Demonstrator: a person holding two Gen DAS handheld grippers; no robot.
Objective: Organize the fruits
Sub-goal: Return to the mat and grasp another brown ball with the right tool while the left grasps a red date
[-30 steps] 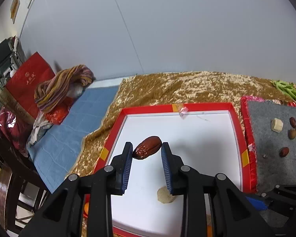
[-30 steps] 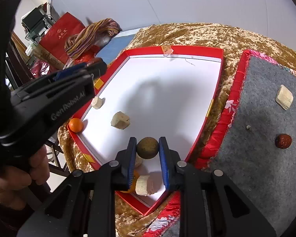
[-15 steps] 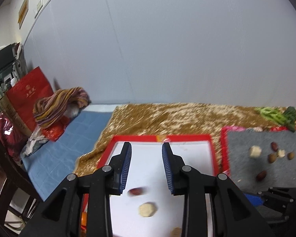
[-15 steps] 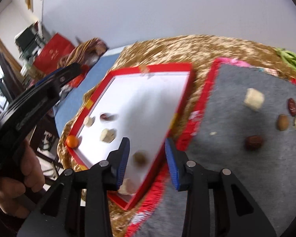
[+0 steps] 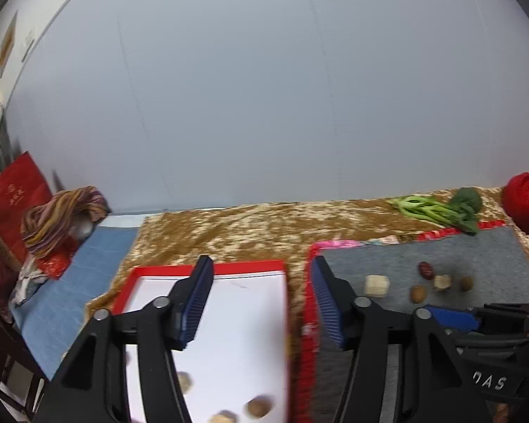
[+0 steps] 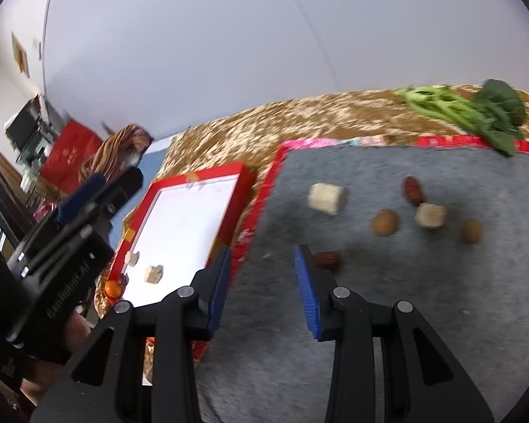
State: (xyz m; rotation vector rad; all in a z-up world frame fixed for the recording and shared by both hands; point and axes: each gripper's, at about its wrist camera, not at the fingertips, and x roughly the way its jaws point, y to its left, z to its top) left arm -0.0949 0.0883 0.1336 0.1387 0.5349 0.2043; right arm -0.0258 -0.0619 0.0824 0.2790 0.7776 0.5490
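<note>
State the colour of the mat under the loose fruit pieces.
Grey mat, red-edged; clearest in the right wrist view.

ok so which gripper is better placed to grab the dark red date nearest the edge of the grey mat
Right. The right gripper is open over the grey mat, and the dark red date lies just past its right finger. The left gripper, also open, straddles the gap between the red tray and the mat, farther off.

Readable text is showing up in two spots only. White letters "DAS" (image 5: 489, 382) are sitting on the black plastic body of the right gripper (image 5: 451, 318), at the lower right edge of the left wrist view. White lettering on the black plastic body of the left gripper (image 6: 74, 283) is reading as roughly "GenRobot.AI", blurred. Gold marks on the red paper bag (image 5: 12, 190) are staying illegible.
</note>
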